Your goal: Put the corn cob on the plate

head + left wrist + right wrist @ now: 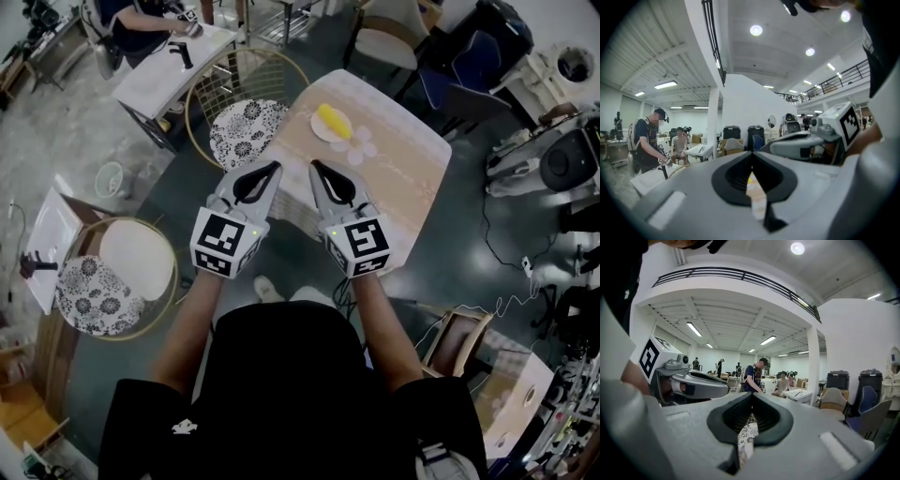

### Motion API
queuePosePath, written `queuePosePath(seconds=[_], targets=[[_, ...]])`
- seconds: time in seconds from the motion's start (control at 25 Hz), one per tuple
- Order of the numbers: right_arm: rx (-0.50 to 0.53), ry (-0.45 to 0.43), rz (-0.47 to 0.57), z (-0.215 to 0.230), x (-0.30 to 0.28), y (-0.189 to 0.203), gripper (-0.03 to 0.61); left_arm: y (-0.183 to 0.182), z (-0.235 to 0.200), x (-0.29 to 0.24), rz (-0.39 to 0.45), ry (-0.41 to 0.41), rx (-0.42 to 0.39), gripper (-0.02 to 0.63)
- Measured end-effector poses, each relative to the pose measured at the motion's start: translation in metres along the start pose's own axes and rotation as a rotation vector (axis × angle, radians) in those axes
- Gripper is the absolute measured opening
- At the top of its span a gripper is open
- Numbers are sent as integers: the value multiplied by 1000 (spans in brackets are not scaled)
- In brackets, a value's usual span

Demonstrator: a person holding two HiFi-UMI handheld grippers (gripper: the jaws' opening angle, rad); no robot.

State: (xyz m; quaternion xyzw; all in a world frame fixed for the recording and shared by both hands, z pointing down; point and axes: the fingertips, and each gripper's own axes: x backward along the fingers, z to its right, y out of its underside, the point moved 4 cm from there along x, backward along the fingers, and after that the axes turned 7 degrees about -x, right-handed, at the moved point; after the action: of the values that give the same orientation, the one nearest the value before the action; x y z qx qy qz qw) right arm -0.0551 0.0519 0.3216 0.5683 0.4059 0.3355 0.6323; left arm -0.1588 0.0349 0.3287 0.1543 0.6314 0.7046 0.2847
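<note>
Near the table (412,159), left tongs (274,169) and right tongs (317,168) sit closed, empty.

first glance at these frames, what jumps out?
The yellow corn cob lies on the white plate at the far side of the small table. Nearer the person, the left hand-held gripper and the right hand-held gripper are side by side over the table's near edge, both shut and empty.
</note>
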Motion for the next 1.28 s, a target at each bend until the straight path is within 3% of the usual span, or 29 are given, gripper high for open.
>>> queuePosePath(seconds=[1.12, 1.28], targets=[[5, -77, 37, 0, 84, -13, 2, -34, 83, 10, -5, -47, -40, 3], [5, -86, 38, -2, 96, -13, 2, -35, 94, 16, 4, -47, 2, 3]])
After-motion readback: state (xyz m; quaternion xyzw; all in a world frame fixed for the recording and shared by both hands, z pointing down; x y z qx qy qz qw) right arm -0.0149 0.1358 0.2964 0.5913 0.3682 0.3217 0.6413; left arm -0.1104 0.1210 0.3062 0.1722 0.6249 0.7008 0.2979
